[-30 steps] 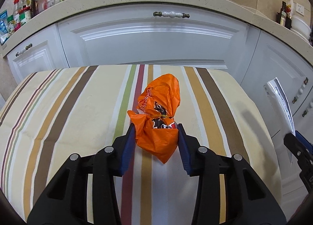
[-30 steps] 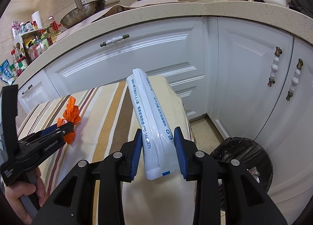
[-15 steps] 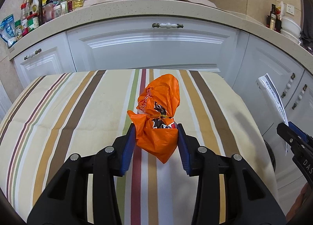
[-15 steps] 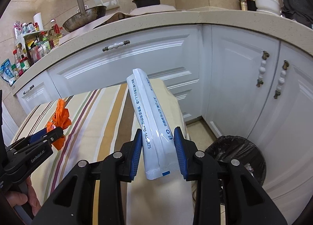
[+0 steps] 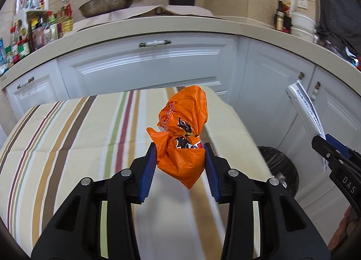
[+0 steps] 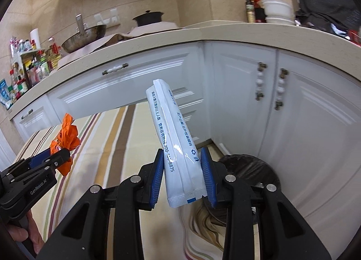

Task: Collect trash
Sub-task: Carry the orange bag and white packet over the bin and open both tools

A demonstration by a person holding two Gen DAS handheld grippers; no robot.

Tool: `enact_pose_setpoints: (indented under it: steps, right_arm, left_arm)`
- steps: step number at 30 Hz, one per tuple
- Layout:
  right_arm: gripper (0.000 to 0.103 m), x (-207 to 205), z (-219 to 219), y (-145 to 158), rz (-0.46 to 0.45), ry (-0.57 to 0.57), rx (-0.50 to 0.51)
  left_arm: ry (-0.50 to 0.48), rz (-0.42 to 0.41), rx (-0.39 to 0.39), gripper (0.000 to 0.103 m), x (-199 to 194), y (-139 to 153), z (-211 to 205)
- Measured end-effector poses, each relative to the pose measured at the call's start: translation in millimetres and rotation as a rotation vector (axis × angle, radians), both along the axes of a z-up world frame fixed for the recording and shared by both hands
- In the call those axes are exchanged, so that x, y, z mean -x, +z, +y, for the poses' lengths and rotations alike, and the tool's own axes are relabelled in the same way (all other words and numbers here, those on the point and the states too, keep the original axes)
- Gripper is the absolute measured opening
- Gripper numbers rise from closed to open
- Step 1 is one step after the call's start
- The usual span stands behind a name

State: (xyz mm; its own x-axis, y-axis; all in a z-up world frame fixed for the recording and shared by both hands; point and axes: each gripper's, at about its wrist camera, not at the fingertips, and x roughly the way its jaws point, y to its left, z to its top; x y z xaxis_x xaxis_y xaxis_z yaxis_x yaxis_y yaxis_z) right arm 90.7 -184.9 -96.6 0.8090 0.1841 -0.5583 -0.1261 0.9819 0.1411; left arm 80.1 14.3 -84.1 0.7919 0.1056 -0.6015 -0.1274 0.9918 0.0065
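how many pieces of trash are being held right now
2. The orange wrapper is clamped in the left gripper above the striped tablecloth. The white packet is clamped in the right gripper, near the black-lined bin. Trash elsewhere may be hidden.

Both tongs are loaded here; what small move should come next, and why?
Probably carry the right tongs on over the black-lined bin before releasing. They clamp the white packet, the bin sits just below and beyond, and the left tongs grip the orange bag above the striped cloth.

Two wrist fisheyes, close, angled down — sharing striped tablecloth [image 5: 67, 135], white cabinets [image 6: 248, 102], black bin [image 6: 259, 169]
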Motion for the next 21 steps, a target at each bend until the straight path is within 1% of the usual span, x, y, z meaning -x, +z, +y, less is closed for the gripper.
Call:
enact_pose_setpoints:
  steps: [10, 15, 21]
  right_arm:
    - [0.034, 21, -58, 0, -0.013, -0.102, -0.014]
    - [0.034, 31, -87, -4, -0.020, -0.156, -0.015]
    - [0.034, 35, -112, -8, -0.026, -0.207, -0.020]
  left_arm:
    - [-0.130, -0.025, -0.023, 0.040, 2, 6, -74]
    - [-0.182, -0.029, -0.031, 0.040, -2, 3, -107]
    - [-0.243, -0.031, -0.033, 0.040, -10, -3, -144]
